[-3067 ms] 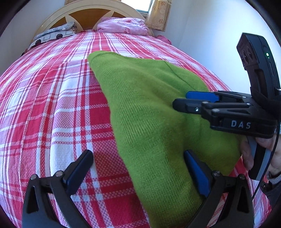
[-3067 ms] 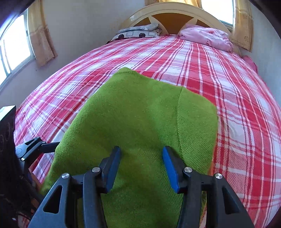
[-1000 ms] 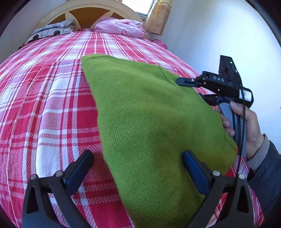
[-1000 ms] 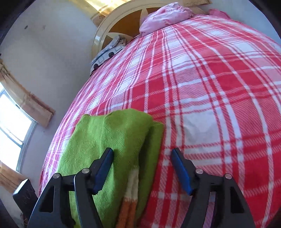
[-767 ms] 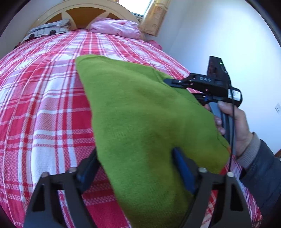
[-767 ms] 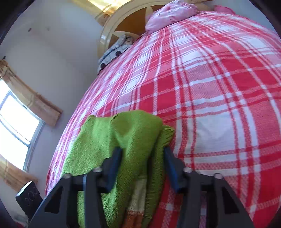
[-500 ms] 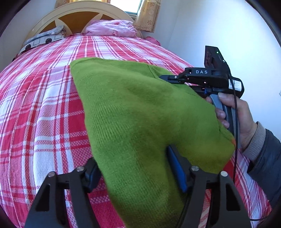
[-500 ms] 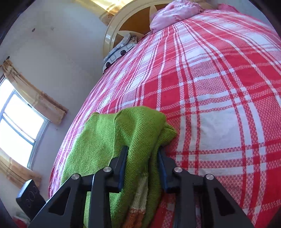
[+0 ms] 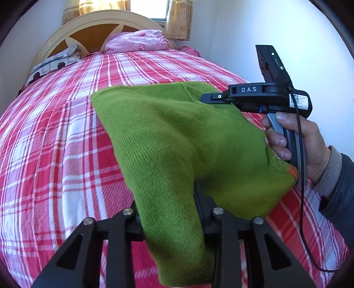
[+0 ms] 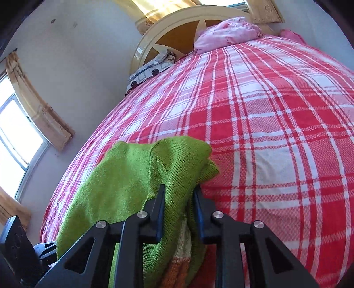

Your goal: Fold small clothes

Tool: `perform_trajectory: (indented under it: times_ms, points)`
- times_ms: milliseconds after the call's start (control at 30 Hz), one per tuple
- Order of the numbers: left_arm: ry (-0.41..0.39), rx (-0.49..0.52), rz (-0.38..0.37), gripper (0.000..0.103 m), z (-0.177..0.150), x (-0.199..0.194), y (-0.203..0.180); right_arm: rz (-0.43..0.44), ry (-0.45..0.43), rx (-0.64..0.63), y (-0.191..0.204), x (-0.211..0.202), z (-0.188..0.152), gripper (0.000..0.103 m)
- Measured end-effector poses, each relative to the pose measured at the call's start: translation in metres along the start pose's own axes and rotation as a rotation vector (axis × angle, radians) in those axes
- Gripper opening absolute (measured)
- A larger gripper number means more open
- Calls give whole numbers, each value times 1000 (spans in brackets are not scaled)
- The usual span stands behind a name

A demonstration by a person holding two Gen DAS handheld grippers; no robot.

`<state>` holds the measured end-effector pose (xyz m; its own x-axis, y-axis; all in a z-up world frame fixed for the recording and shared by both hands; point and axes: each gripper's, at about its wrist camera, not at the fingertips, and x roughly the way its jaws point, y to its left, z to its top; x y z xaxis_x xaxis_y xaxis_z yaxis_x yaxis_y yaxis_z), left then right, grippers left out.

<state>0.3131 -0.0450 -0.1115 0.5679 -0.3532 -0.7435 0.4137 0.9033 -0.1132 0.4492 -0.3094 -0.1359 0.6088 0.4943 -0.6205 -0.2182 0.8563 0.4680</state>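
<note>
You are in a home bedroom: a bed under a red plaid bedspread (image 9: 66,137), with pillows (image 9: 137,41) against its cream arched headboard (image 9: 93,22) and yellow curtains (image 10: 39,106) on windows behind and beside that headboard.

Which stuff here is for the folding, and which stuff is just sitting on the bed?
For the folding:
green sweater
left gripper, shut on the sweater
right gripper, shut on the sweater

Just sitting there:
pink bundle by the headboard
patterned pillow
plaid bedspread, which only lies under the sweater
curtains
</note>
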Motion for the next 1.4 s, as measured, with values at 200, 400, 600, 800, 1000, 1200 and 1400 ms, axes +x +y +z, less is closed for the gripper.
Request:
perform_trajectory:
  times_ms: [200,400,600,800,1000,1200,1400]
  points:
    - [11,1,23,31,-4,-21,-2,45,-6,17,17,-14,-13,22]
    - [14,-14,35,30,-20,-46,3,91,1,9,43,-26,-32,21]
    - [4,-28,59,30,-42,-72,9,150,9,-8,77,-34,-49,17]
    - [-13,-65,83,29,-61,-98,21,169,46,-29,110,-28,-64,15]
    - [-43,-82,126,29,-77,-125,34,223,63,-57,146,-23,-74,15]
    - [-73,-102,177,29,-91,-153,52,279,77,-85,189,-10,-77,15]
    - [-87,-145,229,29,-107,-174,75,329,111,-112,232,15,-83,15]
